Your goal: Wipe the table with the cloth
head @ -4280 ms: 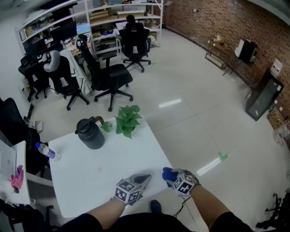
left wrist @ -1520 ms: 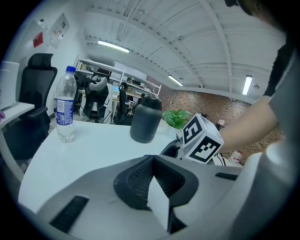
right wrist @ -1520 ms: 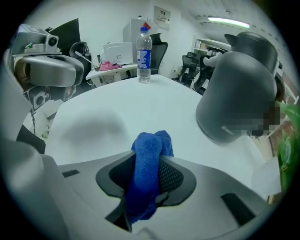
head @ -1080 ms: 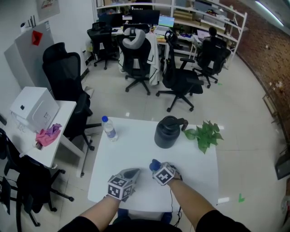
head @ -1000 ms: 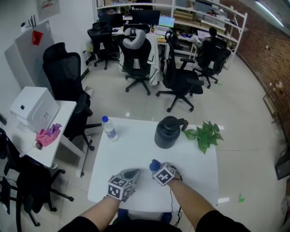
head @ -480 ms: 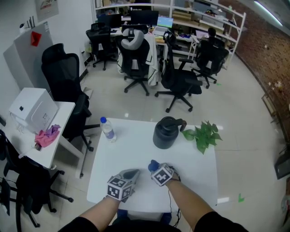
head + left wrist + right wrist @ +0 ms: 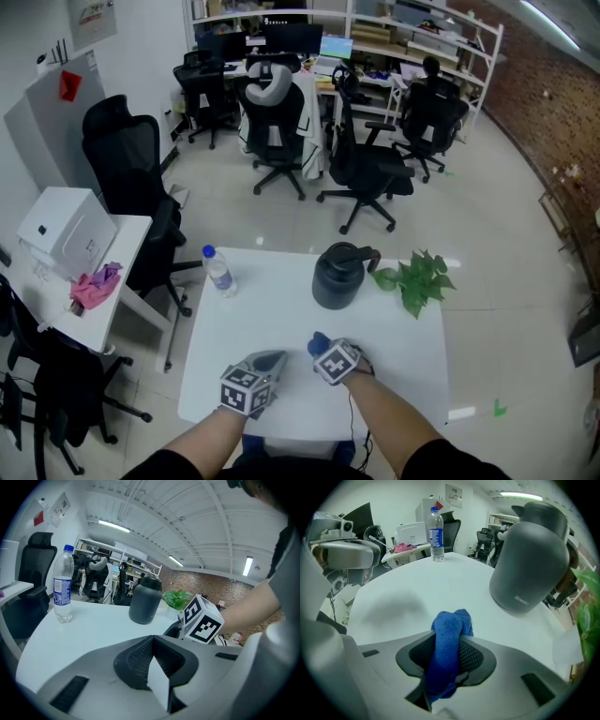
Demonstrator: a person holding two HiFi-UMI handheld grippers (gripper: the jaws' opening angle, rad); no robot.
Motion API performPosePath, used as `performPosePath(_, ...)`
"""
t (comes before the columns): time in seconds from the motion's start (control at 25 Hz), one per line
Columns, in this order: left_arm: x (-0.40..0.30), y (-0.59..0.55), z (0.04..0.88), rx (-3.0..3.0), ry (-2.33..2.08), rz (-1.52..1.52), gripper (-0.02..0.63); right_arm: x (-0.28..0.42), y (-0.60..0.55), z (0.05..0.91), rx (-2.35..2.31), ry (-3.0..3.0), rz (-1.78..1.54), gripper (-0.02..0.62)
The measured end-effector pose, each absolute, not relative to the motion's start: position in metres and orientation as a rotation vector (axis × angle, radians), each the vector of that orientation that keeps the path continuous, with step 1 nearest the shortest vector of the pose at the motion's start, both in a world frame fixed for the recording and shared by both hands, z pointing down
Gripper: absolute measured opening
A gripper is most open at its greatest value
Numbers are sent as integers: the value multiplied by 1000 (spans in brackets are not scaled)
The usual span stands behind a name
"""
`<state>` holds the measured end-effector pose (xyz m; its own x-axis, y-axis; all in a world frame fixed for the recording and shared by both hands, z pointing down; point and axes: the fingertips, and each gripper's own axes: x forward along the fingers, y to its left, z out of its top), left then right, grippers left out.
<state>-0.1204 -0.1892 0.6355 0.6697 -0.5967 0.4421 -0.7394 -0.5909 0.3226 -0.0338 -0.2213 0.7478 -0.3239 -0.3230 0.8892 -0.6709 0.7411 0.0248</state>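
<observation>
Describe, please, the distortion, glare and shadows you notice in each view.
Head view: fisheye curves the brick wall; lamp glare streaks the floor. Right gripper view: a soft shadow on the white table left of the blue cloth. Left gripper view: dark round vignette.

Bright even overhead lighting; ceiling tube lights (image 7: pixel 115 526) glaring. Reflections streaking the floor (image 7: pixel 506 309), soft shadow lying on the table (image 7: pixel 454 583). Fisheye bending edges, corners vignetting dark in both gripper views.

On table (image 7: pixel 272 328) L-R: bottle (image 7: pixel 217 270), jug (image 7: pixel 337 276), plant (image 7: pixel 415 281)
</observation>
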Motion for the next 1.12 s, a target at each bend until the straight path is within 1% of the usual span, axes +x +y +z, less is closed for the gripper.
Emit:
performPosePath(0.48, -82, -191, 635, 2433, -976, 410, -2, 79, -212, 747, 900, -1819, 527, 130)
performPosePath(0.6, -74, -189, 634, 2440, -961, 404, -2, 92, -208, 746, 919, -1791, 534, 130)
performPosePath(0.72, -73, -189, 631, 2442, -959, 388, -2, 76, -207, 741, 902, -1837, 539, 130)
performPosePath(0.84, -81, -190, 629, 2437, -973, 382, -2, 27, -216, 725, 878, -1971, 518, 130)
performPosePath(0.96, -93, -191, 630, 2425, -992, 385, -2, -18, -220, 729, 811, -1985, 457, 130)
performPosePath(1.12, -106, -190, 633, 2414, -1008, 388, -2, -30, -219, 750, 761, -1950, 442, 130)
